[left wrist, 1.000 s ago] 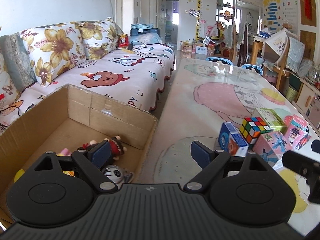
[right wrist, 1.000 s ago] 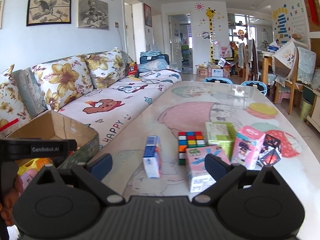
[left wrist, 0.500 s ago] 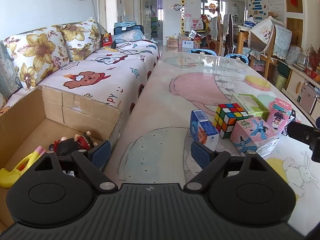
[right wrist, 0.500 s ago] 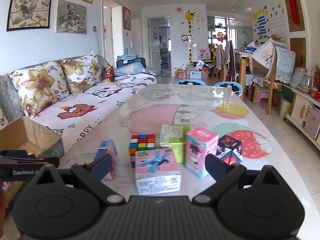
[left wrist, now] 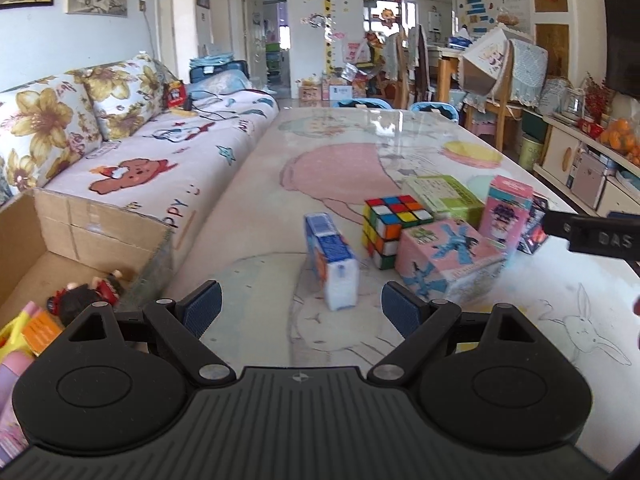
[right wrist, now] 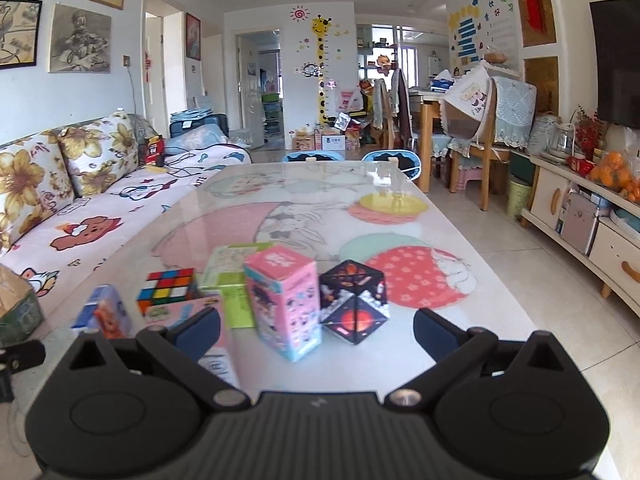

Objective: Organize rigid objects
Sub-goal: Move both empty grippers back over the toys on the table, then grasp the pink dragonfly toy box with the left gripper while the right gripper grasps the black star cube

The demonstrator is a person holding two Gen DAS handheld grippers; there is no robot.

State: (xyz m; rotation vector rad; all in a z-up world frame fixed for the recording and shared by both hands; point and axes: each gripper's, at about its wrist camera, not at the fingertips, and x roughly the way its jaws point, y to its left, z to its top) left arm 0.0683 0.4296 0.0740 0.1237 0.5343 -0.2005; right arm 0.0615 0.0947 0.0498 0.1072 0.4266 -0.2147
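Both tools gaping wide, gripping nothing. Left tool [left wrist: 298, 306] is facing the blue-white box [left wrist: 332, 258] standing on the bench [left wrist: 256, 208]; right tool [right wrist: 316, 326] is fronting the pink carton [right wrist: 286, 304]. Reach step; next needs closing in, then carrying to the cardboard box [left wrist: 100, 228] at left.

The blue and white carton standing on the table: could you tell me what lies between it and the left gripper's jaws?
Nothing: in the left wrist view, only bare patterned tabletop separates the open left gripper from the blue and white carton.

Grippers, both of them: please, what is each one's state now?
Left gripper: open, holding nothing.
Right gripper: open, holding nothing.
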